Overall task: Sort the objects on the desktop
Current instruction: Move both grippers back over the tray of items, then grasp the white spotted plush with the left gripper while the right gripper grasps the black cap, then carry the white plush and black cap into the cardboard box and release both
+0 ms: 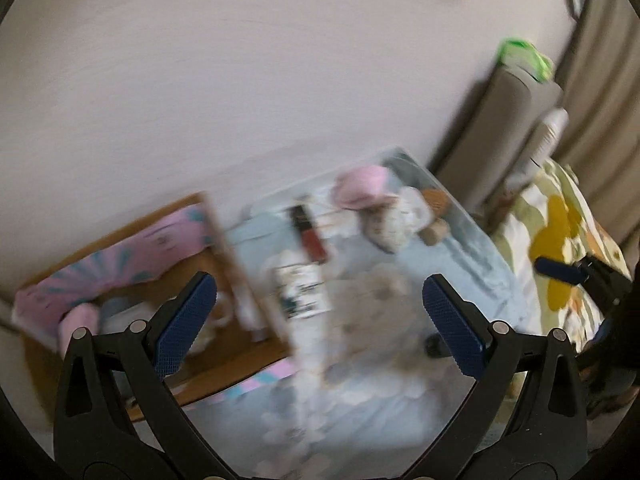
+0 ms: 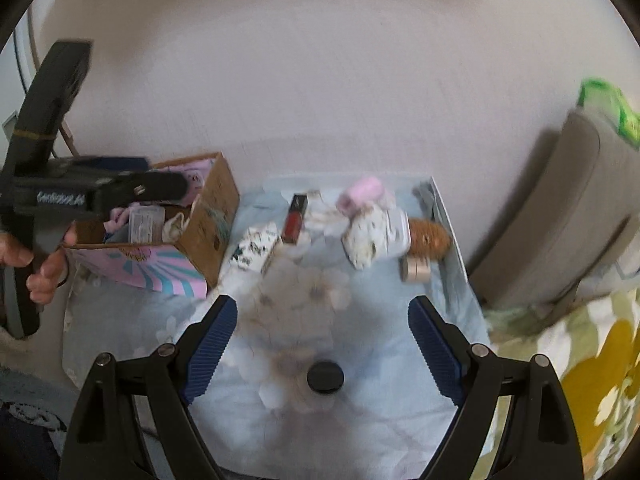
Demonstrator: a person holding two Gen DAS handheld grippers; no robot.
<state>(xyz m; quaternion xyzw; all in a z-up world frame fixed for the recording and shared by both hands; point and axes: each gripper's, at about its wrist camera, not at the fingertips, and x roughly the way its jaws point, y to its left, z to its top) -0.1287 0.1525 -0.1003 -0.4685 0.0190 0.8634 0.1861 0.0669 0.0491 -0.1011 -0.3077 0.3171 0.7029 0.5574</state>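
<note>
Blue-padded left gripper (image 1: 318,322) is hovering w/ jaws wide apart, nothing between them, above the floral cloth (image 2: 360,420). Right gripper (image 2: 322,346) is likewise spread apart, empty, over a black cap (image 2: 325,377). Cardboard box (image 2: 208,216) is sitting at left; lipstick (image 2: 294,220) and pink roll (image 2: 362,194) are lying beyond.

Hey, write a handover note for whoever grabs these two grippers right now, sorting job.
Left gripper: open, empty, hovering near the cardboard box.
Right gripper: open, empty, over the blue floral cloth.
Done: box at the cloth's left already holds a few small items.
Left: red lipstick, patterned white tube, pink roll, patterned pouch, brown furry item, round tin at the far end; black round lid nearest the right gripper. Images are blurred, so identify items before grasping.
</note>
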